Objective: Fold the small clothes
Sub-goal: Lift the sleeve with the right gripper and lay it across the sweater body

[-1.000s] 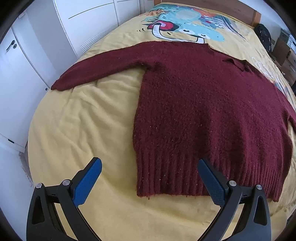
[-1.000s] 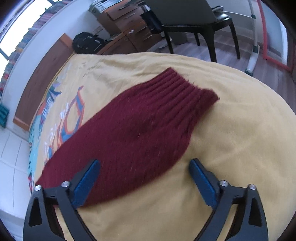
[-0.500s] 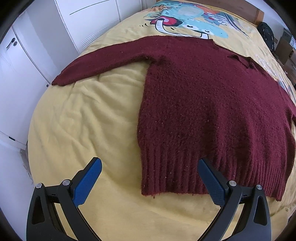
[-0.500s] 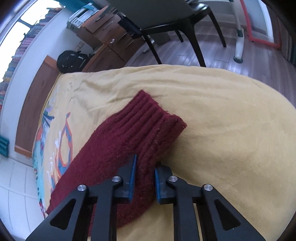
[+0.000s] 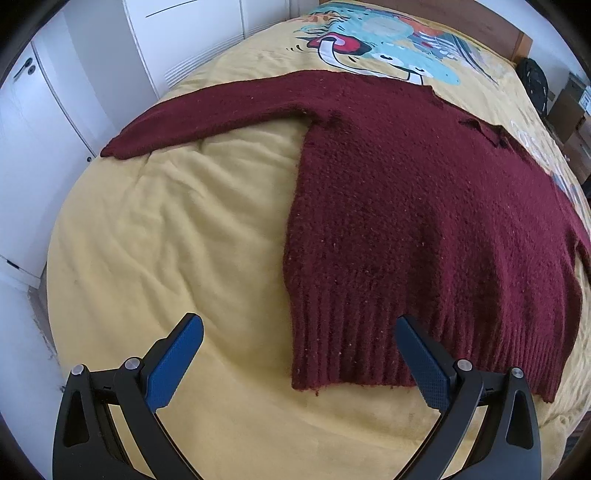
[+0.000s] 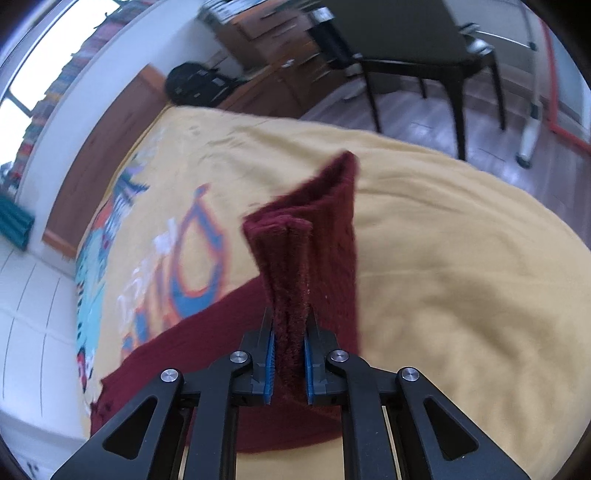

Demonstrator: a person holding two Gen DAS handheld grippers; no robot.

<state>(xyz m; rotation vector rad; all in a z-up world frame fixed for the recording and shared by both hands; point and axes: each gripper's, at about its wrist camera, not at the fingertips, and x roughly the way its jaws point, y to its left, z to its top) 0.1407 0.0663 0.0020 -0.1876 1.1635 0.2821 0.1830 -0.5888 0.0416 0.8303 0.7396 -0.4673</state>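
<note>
A dark red knitted sweater [image 5: 424,206] lies flat on the yellow bedspread [image 5: 166,240], one sleeve [image 5: 207,114] stretched out to the left. My left gripper [image 5: 299,328] hovers open above the sweater's ribbed hem near its lower left corner, touching nothing. In the right wrist view my right gripper [image 6: 289,325] is shut on the cuff end of the other sleeve [image 6: 295,258], which stands folded upward between the blue pads, lifted off the bed. The rest of that sleeve trails down to the left under the gripper.
White wardrobe doors [image 5: 74,92] stand left of the bed. A wooden headboard [image 5: 480,22] is at the far end. Right of the bed are a black chair [image 6: 424,55], wooden drawers [image 6: 280,37], a black bag [image 6: 195,81] and wooden floor [image 6: 491,125].
My right gripper closed on the sleeve's cuff end and raised it off the bedspread. The left gripper stayed open over the hem, the view shifting only slightly.
</note>
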